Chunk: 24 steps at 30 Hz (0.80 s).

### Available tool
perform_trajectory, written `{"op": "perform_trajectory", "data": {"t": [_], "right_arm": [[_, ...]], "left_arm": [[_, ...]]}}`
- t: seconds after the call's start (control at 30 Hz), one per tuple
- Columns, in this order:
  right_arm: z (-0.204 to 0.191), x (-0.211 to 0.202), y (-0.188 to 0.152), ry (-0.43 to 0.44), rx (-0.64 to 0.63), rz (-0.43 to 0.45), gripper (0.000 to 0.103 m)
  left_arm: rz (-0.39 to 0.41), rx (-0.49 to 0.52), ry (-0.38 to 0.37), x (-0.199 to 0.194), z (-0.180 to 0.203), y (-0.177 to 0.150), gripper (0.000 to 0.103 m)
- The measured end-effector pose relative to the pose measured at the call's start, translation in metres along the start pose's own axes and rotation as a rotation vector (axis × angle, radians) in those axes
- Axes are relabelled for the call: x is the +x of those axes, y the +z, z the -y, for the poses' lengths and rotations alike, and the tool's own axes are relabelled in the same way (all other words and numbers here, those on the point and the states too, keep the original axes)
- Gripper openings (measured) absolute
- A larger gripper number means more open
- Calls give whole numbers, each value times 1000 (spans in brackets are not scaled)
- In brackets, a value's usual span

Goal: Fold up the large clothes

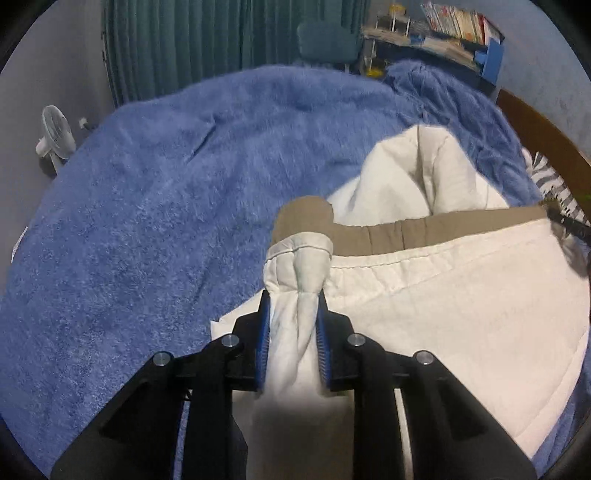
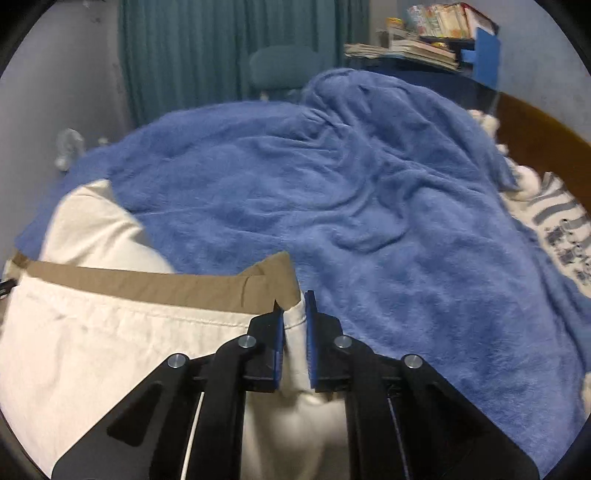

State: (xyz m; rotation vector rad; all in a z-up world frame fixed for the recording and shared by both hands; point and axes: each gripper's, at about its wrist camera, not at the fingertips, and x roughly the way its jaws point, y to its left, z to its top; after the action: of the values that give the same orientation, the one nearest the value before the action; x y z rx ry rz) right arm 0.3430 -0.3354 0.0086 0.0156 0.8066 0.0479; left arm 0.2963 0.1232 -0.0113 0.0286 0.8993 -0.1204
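Left tool [image 1: 293,299], black-armed with blue ribbed pads, closed tight on a bunched corner of the cream quilted garment with a tan inner band [image 1: 443,295]; fabric gathered into a twisted roll between the two pads and bulging out past the tips, the tan lining curling over the top of the bunch. Right tool [image 2: 293,306], of the same black and blue build, pinched nearly closed on the opposite corner of the same cream garment [image 2: 110,350], a narrow strip of cloth showing between the pads and the tan band folded just to the left of the tips. Garment stretched between the two tools along its stitched top hem, tan band running straight across just beyond that hem in both wrist views. Rest of the cream cloth spread below the hem toward the cameras and lying on the fuzzy blue blanket [image 1: 166,184] covering the bed, with a further puffed, creased portion heaped on the blanket beyond the band [image 1: 417,173]. Blanket flat on the left side, rumpled into ridges and a mound on the right [image 2: 388,166]. Zebra-striped white and grey cloth [image 2: 554,218] at the right edge of the bed, beside the curved brown wooden bed frame [image 2: 535,118]. Teal pleated curtain [image 1: 207,40] behind the bed, small white fan [image 1: 55,136] near the wall at left, teal padded chair [image 2: 280,66], and blue shelf stacked with books and papers [image 2: 443,33] at upper right.
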Motion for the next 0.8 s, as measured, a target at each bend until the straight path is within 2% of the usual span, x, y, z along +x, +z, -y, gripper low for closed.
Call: {"op": "perform_trajectory", "data": {"t": [0.1,0.13,0.17,0.2,0.23,0.27,0.3,0.33,0.37,0.4,0.5,0.57,0.67,0.8], "right_arm": [[-9,23,-7,-77,9,-85,11],[-11,29,-10,-99,7,-106,14],[-13,35,-14,-119,4,-123,19],[-14,40,-18,-135,5,-142,20],[-14,41,-21,-131,13,-145,22],[-14,38,-22,-121,15,-141,33],[-13,33,-22,-113,16,-138,43],[-10,25,-23,-104,27,-123,66],[-8,16,-24,-95,36,-99,70],[-5,-1,-26,-69,53,-52,70],[-3,-47,-39,-12,82,10,72],[-12,-85,-57,27,57,58,81],[-30,-124,-89,77,-16,70,86],[-56,-142,-131,147,-98,4,88]], "left_arm": [[-67,26,38,22,8,-2,21],[-70,26,47,24,9,-3,26],[-66,26,72,27,10,-5,36],[-54,29,103,26,11,-6,42],[-42,32,130,25,10,-6,57],[-29,37,180,22,9,-8,74],[-20,42,215,19,7,-11,79],[-5,49,232,13,4,-15,80],[6,41,226,6,1,-16,80],[20,21,219,-2,-2,-19,80],[83,-50,150,-38,-4,-32,80],[116,-49,101,-62,7,-44,81],[136,-5,26,-92,39,-72,86],[111,58,-76,-101,85,-116,90]]}}
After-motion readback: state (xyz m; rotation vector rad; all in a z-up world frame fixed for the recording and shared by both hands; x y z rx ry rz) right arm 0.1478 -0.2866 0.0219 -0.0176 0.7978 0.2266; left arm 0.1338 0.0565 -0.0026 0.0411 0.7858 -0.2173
